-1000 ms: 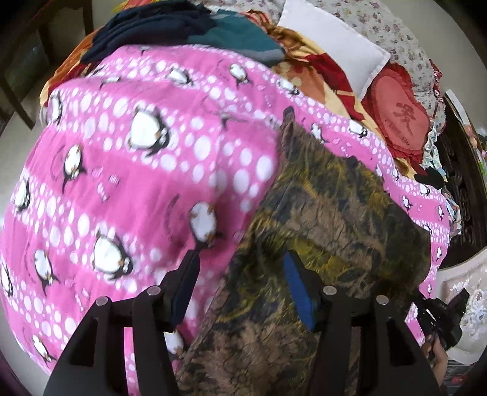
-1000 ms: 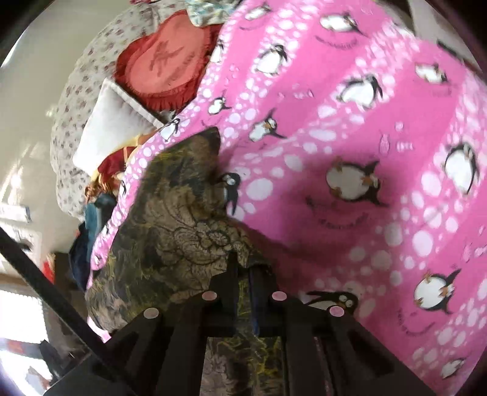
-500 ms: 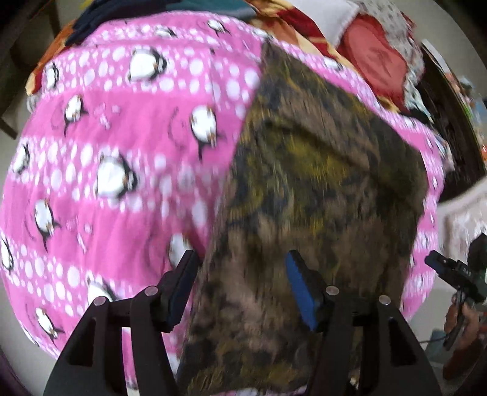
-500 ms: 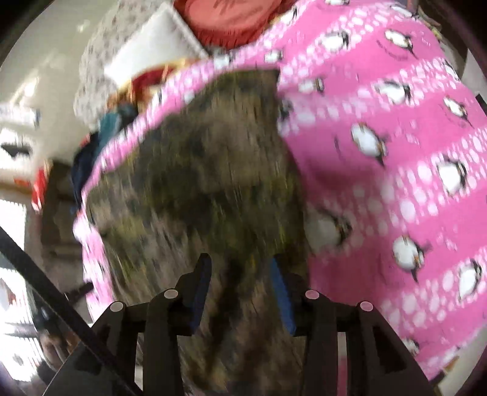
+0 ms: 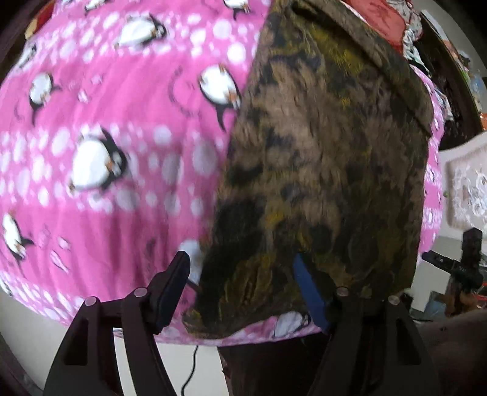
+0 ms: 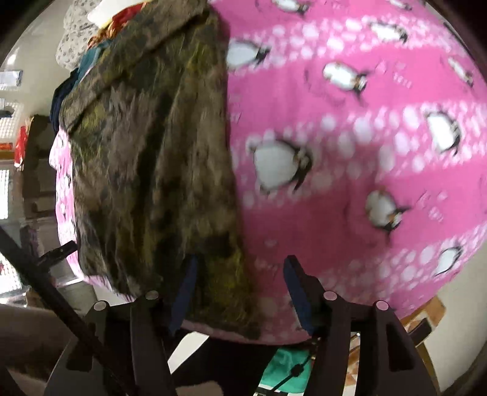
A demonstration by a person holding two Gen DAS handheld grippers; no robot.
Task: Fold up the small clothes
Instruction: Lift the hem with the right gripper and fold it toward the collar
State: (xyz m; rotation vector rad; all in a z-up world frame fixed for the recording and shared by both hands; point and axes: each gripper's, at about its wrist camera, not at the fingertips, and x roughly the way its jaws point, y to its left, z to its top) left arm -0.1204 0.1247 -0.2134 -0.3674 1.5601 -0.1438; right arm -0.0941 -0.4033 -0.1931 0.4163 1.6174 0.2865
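A brown and olive patterned garment (image 5: 319, 152) (image 6: 146, 152) lies flat on the pink penguin blanket (image 5: 106, 121) (image 6: 350, 152), reaching to the bed's near edge. My left gripper (image 5: 240, 265) hovers over the garment's near left corner, its jaws opening. The cloth lies below and between them, and the pads do not press on it. My right gripper (image 6: 242, 265) hovers over the near right corner, its jaws also opening, and nothing is pinched there either. Both views are blurred by motion.
The bed's near edge drops to a pale floor with a thin cable (image 5: 190, 365). A red cushion (image 5: 386, 18) and piled clothes (image 6: 91, 54) lie at the far end. A black device (image 5: 450, 268) juts out beside the bed. Something green (image 6: 283, 365) lies on the floor.
The right gripper was shut on the garment's edge and has let go and opened. Both grippers moved back toward the bed's near edge. The garment now lies spread flat.
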